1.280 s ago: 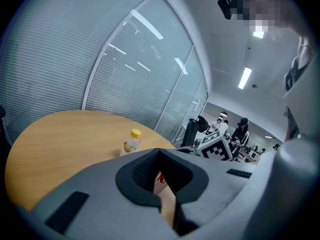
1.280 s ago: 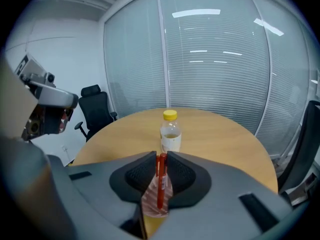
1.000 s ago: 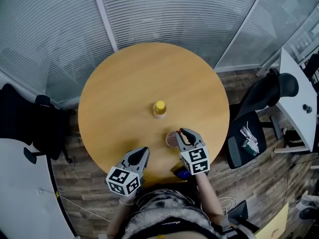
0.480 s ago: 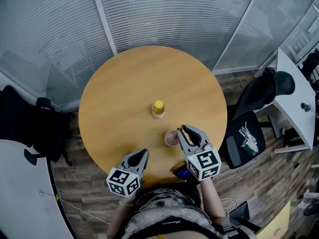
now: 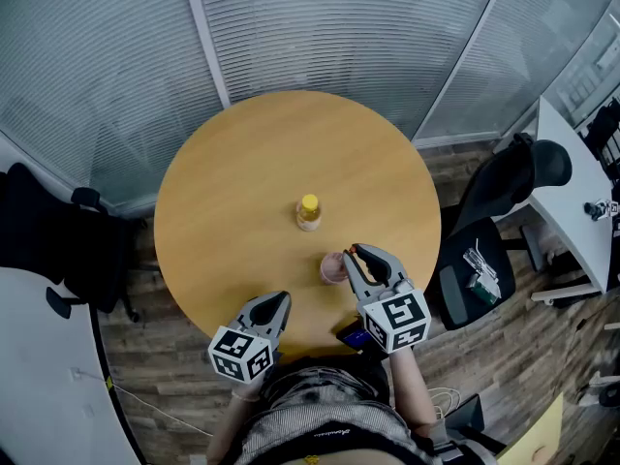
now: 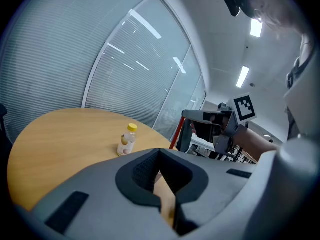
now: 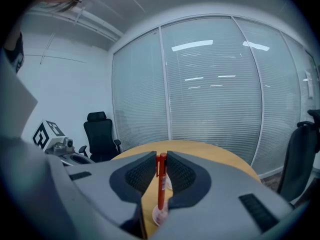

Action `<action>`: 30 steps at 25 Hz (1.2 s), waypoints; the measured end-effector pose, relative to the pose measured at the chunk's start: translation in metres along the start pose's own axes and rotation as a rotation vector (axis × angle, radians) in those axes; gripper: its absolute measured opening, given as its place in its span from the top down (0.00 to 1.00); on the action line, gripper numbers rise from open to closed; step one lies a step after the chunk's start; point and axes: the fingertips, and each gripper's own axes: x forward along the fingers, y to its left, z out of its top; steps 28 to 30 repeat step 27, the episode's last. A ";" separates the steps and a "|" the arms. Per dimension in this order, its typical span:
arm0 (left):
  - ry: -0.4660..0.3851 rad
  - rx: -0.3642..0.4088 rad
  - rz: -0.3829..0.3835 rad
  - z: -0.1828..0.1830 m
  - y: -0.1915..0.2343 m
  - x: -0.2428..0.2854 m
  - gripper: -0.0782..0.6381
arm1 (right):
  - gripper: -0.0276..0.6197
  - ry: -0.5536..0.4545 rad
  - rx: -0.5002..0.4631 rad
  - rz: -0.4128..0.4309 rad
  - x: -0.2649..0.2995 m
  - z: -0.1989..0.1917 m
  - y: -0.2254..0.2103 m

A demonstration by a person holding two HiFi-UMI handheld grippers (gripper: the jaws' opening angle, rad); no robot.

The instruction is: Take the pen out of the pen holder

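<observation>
Near the person's edge of 1 round wooden desk are both claws, 2 in all. Off the desk: 1 black office chair on the R side, a 2nd on the L.

R claw: jaws nearly together, only a pen-wide gap, pads pinching the upper part of the red pen, which stands upright btwn them. L claw: jaws pressed together at the tips, nothing btwn them, at the desk's near edge, well apart from the pen.

1 clear bottle w/ yellow cap stands upright approx mid-desk, apart from both claws. 1 small pinkish pen holder stands just under R claw's tips, btwn bottle & near edge. 1 pen only: lower end down in the holder, top in R claw.
</observation>
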 end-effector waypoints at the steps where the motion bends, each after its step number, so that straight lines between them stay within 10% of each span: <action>1: 0.001 -0.001 0.001 0.000 0.000 0.000 0.88 | 0.84 0.001 0.001 0.001 0.000 0.000 0.000; 30: 0.001 -0.009 0.016 -0.005 -0.001 0.000 0.89 | 0.84 0.027 0.007 0.001 0.004 -0.011 -0.007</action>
